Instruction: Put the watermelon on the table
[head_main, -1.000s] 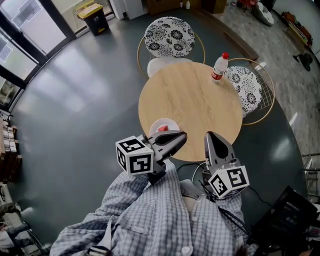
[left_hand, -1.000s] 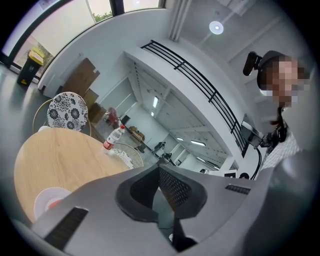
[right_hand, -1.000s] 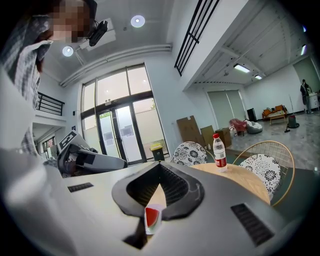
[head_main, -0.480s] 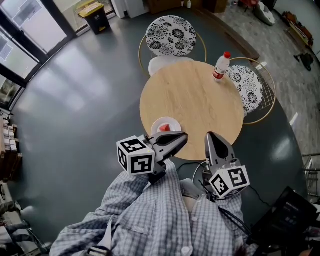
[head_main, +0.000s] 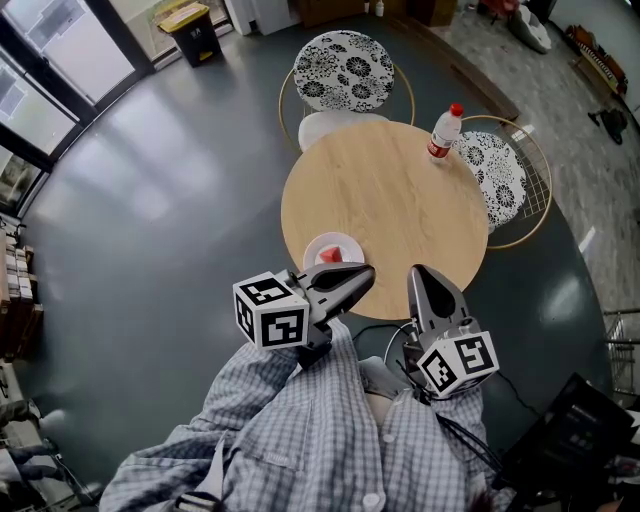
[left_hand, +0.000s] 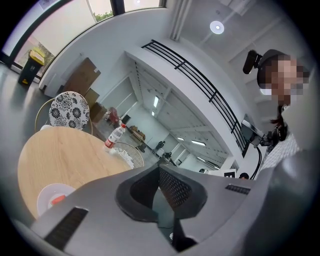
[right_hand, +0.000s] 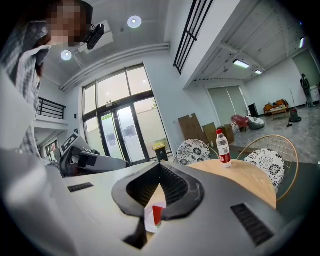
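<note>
A red watermelon piece (head_main: 329, 256) lies on a white plate (head_main: 344, 243) near the front edge of the round wooden table (head_main: 385, 205). My left gripper (head_main: 366, 274) hangs just in front of the plate, shut, with nothing in it. To its right my right gripper (head_main: 421, 273) is shut and empty too, over the table's near rim. In the left gripper view the plate (left_hand: 54, 192) with the watermelon piece (left_hand: 58, 199) sits low at the left. The right gripper view shows the watermelon piece (right_hand: 157, 215) on the plate (right_hand: 149, 222) through the gap behind its closed jaws.
A plastic water bottle (head_main: 441, 131) with a red cap stands at the table's far right edge. Two chairs with flowered cushions, the far chair (head_main: 344, 70) and the right chair (head_main: 498, 180), stand around the table. A bin (head_main: 187, 32) stands by the glass doors at the far left.
</note>
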